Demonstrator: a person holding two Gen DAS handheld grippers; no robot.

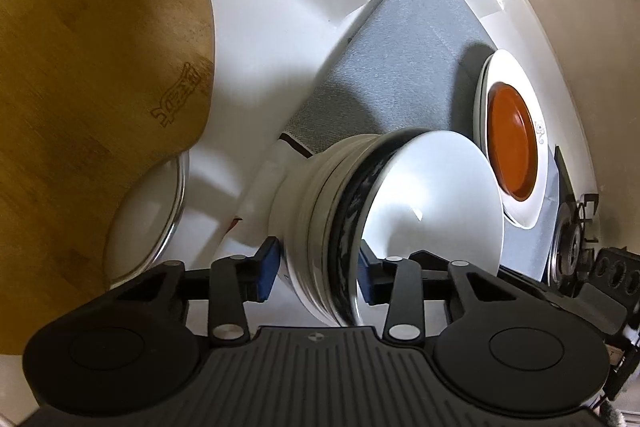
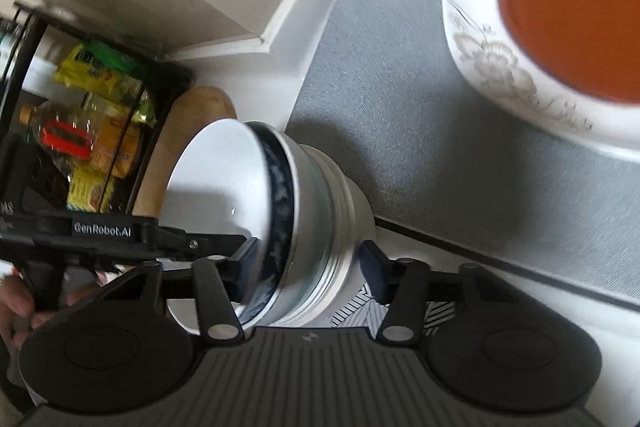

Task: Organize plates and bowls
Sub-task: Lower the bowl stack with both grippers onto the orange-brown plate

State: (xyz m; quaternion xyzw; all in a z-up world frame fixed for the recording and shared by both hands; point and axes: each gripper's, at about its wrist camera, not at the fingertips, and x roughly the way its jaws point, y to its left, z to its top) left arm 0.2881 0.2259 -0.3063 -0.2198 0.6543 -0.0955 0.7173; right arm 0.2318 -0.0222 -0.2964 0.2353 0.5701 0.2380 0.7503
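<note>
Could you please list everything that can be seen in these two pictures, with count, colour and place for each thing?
stack of bowls: several nested, white with one dark blue patterned, between both grippers
white plates: a stack, count unclear, flower-decorated rim, on the mat
orange plate: one, on top of the white plates
grey mat: one, under the plates
wooden board: one, brown, left side
glass lid: one, clear with metal rim, beside the board
black rack: one, holding yellow packets and a bottle
gas burner: one, dark, right edge
left gripper: black, jaws around the stack
right gripper: black, jaws around the stack
</note>
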